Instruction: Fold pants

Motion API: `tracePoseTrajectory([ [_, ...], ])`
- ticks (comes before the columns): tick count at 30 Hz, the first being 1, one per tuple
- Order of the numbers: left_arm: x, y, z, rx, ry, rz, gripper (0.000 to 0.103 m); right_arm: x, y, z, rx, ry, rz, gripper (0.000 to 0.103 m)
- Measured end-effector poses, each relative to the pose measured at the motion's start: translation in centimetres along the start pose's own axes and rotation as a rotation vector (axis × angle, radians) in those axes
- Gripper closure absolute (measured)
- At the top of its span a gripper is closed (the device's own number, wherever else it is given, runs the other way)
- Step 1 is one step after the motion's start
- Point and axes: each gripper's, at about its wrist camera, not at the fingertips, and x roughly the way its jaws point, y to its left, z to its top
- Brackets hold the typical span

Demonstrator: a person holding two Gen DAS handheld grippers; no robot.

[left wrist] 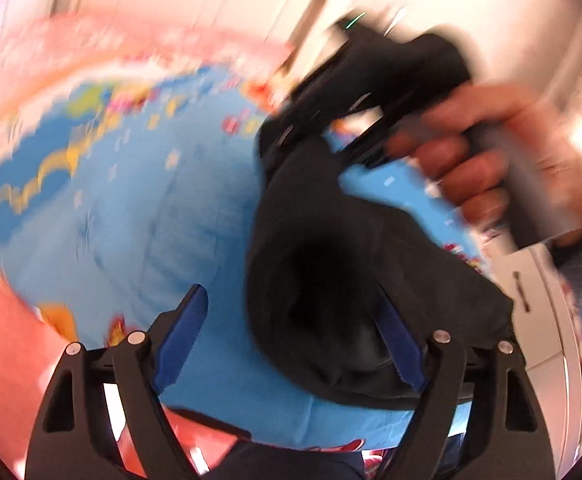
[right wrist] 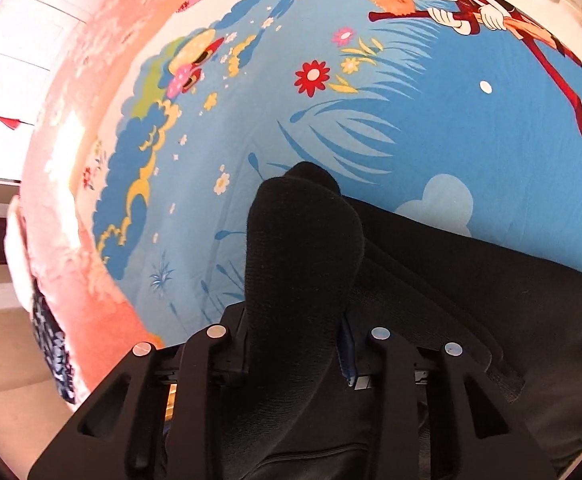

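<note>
While bunched rather than flat, black pants (right wrist: pixel 471 280) lying only part-folded on cartoon-print bedsheet (right wrist: pixel 371 120): broad dark panel spread smooth toward the right and near side in the right wrist view, with layered edges showing along it, so at least one fold judged already made. Still left, by the look of it: laying the lifted portion down, squaring the edges, perhaps a last fold to bring the bundle compact (how many layers sit underneath cannot be told).

Right gripper (right wrist: pixel 295 320) pinched narrow on a thick roll of the pants, cloth rising between its fingers as a rounded hump toward the far side; blue pad just visible at the right of that roll, pressed against it. Held, then, not merely touched.

Left gripper (left wrist: pixel 291 344) standing wide, blue pads (left wrist: pixel 179 340) well apart. Fold of pants (left wrist: pixel 331 272) draped over and in front of its right finger, hiding part of that pad, with nothing clamped: left pad bare against blue sheet, cloth hanging loose. Farther off and to the right in that blurred view, person's hand (left wrist: pixel 491 168) gripping the handle of the other gripper, pants trailing down from it toward the near edge.

Pink blanket (right wrist: pixel 91 100) bordering the sheet along the left and far side, well apart from the pants, playing no part
</note>
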Motion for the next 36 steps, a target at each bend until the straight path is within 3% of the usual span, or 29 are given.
tracePoseTrajectory([
  [1,0.5,0.0,-0.2,-0.018,0.001,-0.014,0.023,-0.4,-0.1,-0.2,0.001,-0.005,0.014,0.068],
  [4,0.1,-1.5,0.5,0.013,-0.042,-0.065,0.051,-2.3,-0.8,-0.2,0.014,-0.02,0.07,0.068],
  [6,-0.8,-3.8,1.1,0.106,-0.076,-0.037,0.07,-5.2,-2.4,-0.9,0.031,-0.063,0.114,0.069],
  [8,-2.6,-7.5,1.1,0.251,-0.135,-0.009,0.072,-8.7,-4.3,-2.1,0.045,-0.103,0.18,0.069],
  [13,-5.7,-19.3,-1.2,0.625,-0.294,0.025,0.072,-20.3,-11.6,-9.4,0.067,-0.316,0.288,0.069],
  [17,-4.8,-29.6,-6.6,0.917,-0.387,-0.003,0.072,-25.1,-21.2,-17.5,0.202,-0.467,0.313,0.067],
  [20,-1.9,-34.7,-11.7,1.06,-0.37,-0.048,0.072,-24.1,-28.7,-23.6,0.336,-0.505,0.23,0.064],
  [22,1.4,-37.7,-16.5,1.175,-0.336,-0.066,0.072,-20.9,-34.2,-27.0,0.452,-0.462,0.158,0.062],
  [25,6.3,-39.9,-22.6,1.301,-0.276,-0.049,0.07,-16.2,-38.9,-29.1,0.548,-0.403,0.118,0.057],
  [26,7.0,-40.2,-23.7,1.336,-0.285,-0.035,0.063,-15.2,-39.7,-29.6,0.566,-0.406,0.118,0.052],
  [27,7.5,-40.3,-25.2,1.393,-0.306,-0.018,0.054,-14.7,-40.3,-30.0,0.574,-0.425,0.122,0.033],
  [28,7.8,-40.4,-26.3,1.438,-0.329,-0.003,0.049,-14.6,-40.5,-30.2,0.565,-0.451,0.139,0.022],
  [30,8.1,-40.4,-27.4,1.484,-0.36,0.019,0.047,-14.7,-40.2,-30.1,0.514,-0.49,0.18,0.012],
  [32,8.3,-40.5,-28.0,1.51,-0.382,0.038,0.049,-15.0,-39.4,-29.5,0.47,-0.52,0.132,0.014],
  [34,8.6,-40.8,-28.5,1.527,-0.388,0.05,0.069,-15.0,-39.4,-28.9,0.464,-0.507,0.099,0.044],
  [36,8.4,-40.9,-28.4,1.531,-0.404,0.058,0.074,-15.6,-39.6,-29.0,0.456,-0.503,0.104,0.055],
])
